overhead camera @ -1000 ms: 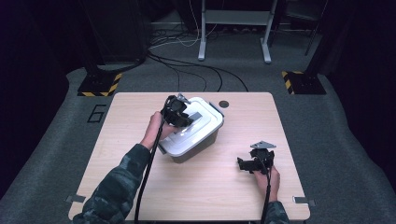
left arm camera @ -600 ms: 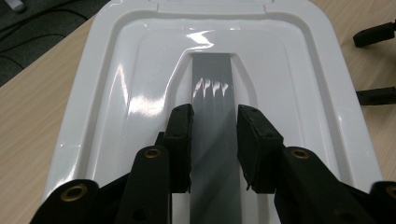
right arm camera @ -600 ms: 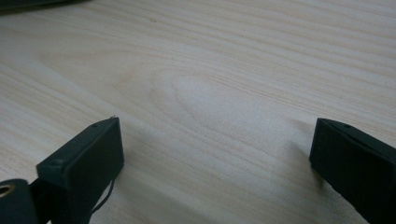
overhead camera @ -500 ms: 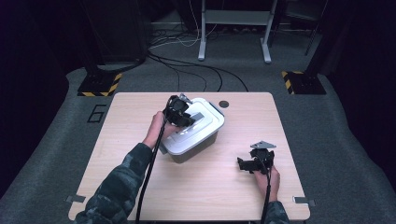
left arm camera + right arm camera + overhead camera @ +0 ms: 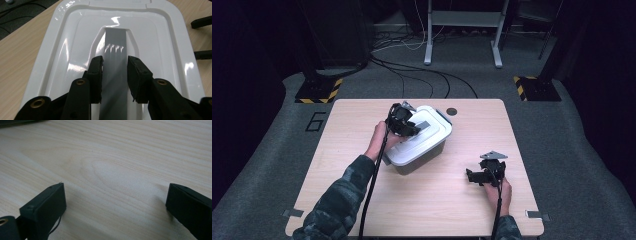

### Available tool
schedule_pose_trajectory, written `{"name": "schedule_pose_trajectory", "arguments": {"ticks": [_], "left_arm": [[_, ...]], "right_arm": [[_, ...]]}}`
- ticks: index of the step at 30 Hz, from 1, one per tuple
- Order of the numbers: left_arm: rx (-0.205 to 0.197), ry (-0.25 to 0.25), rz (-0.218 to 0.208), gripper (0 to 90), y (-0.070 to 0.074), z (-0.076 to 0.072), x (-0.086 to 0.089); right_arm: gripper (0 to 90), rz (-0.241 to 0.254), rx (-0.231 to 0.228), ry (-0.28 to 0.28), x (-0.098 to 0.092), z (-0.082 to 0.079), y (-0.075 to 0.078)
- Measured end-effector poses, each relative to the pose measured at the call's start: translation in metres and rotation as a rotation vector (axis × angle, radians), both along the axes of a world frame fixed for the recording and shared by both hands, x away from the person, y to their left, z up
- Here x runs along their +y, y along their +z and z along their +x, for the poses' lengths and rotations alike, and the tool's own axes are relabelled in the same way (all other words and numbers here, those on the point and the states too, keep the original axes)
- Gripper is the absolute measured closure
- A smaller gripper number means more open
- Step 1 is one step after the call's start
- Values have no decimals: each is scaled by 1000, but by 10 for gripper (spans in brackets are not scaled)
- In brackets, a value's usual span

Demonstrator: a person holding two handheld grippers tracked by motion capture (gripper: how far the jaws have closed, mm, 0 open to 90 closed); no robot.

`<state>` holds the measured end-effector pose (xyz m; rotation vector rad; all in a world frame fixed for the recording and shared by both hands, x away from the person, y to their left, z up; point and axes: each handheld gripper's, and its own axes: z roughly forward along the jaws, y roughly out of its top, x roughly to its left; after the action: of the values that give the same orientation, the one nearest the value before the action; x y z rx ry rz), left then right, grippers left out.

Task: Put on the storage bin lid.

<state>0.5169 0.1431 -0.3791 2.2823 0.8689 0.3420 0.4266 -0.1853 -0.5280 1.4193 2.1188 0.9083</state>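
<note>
Resting on the lid (image 5: 75,50) of a white box (image 5: 419,150), the left gripper (image 5: 115,72) is seen with its jaws set around the grey handle (image 5: 115,42), one on each side; whether the handle is really pinched cannot be told. The box is placed near the far middle of the table (image 5: 452,210). The right gripper (image 5: 113,197) is held low over bare wood, well apart from the box, its jaws spread wide.

The left gripper (image 5: 404,120) hides part of the white lid (image 5: 75,50). The grey handle (image 5: 113,75) runs off the left gripper view's bottom edge.
</note>
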Motion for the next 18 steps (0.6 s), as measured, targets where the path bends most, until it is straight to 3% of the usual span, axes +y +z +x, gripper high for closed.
{"name": "schedule_pose_trajectory", "arguments": {"ticks": [4,8,13,18], "left_arm": [[21,22,-8,487,0,-2,2],[11,36,-19,321,3,-5,7],[-8,51,-39,226,11,-16,23],[-56,86,-48,176,21,-29,40]], "right_arm": [[19,0,-1,-1,0,0,0],[19,0,-1,-1,0,0,0],[19,0,0,-1,0,0,0],[19,-1,0,-1,0,0,0]]}}
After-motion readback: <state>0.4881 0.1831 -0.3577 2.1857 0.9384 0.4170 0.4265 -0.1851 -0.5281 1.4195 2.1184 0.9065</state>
